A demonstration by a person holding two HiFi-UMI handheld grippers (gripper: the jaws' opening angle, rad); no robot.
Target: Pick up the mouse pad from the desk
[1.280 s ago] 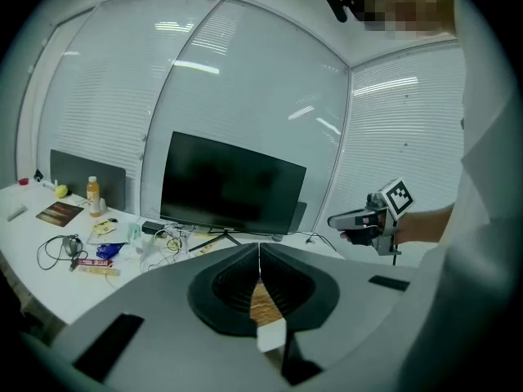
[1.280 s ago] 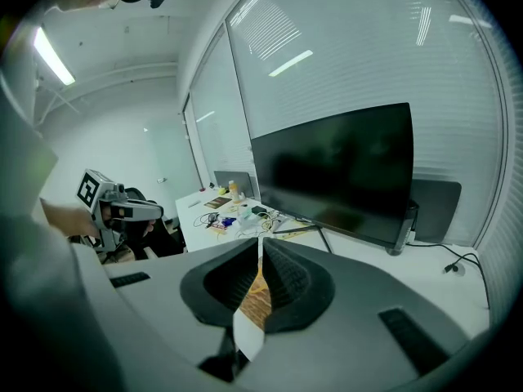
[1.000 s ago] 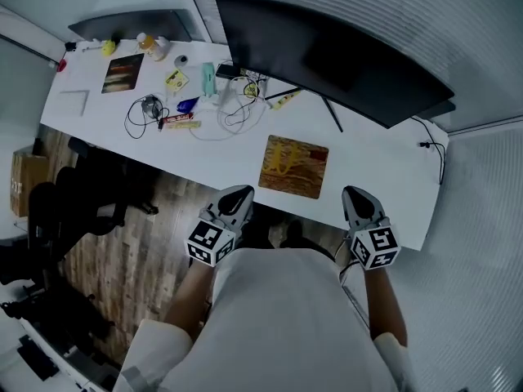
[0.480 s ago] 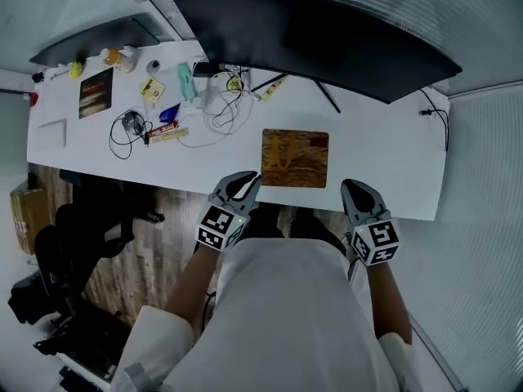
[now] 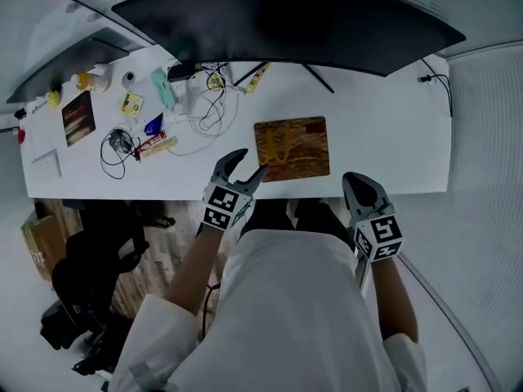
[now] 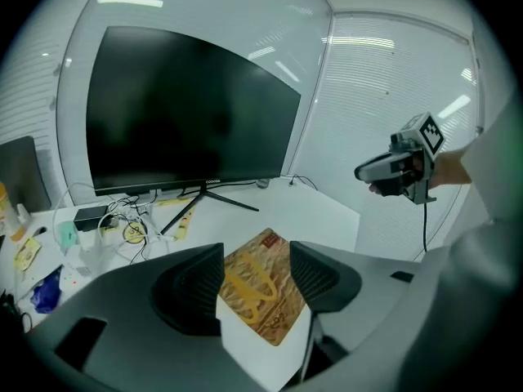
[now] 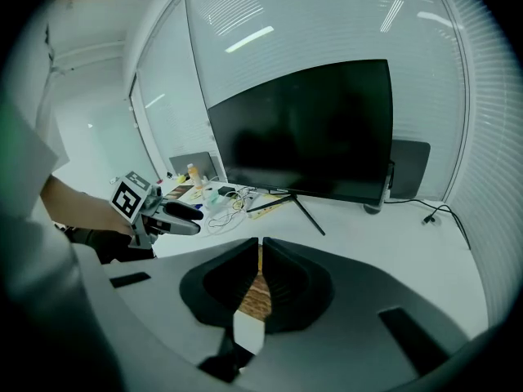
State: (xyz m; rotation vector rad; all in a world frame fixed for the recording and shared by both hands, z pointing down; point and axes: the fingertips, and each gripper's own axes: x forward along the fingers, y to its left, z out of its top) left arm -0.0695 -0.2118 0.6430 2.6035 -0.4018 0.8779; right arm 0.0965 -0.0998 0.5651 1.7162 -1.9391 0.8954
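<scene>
Lying flat on the white desk (image 5: 384,145), the brown wood-grain rectangular mouse pad (image 5: 292,148) sits near the front edge. Your left gripper (image 5: 248,163) is just beside its near left corner; its jaws have just been opening, with nothing between them. Your right gripper (image 5: 362,188), at the desk's front edge, is closed and empty

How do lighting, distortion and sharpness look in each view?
Head view: strong fisheye bows the desk and monitor; light is even, mouse pad sharp. Left gripper view: dark round vignette, bright light streaks on the walls, pad sharp. Right gripper view: same vignette; pad shows only as a sliver.
</scene>
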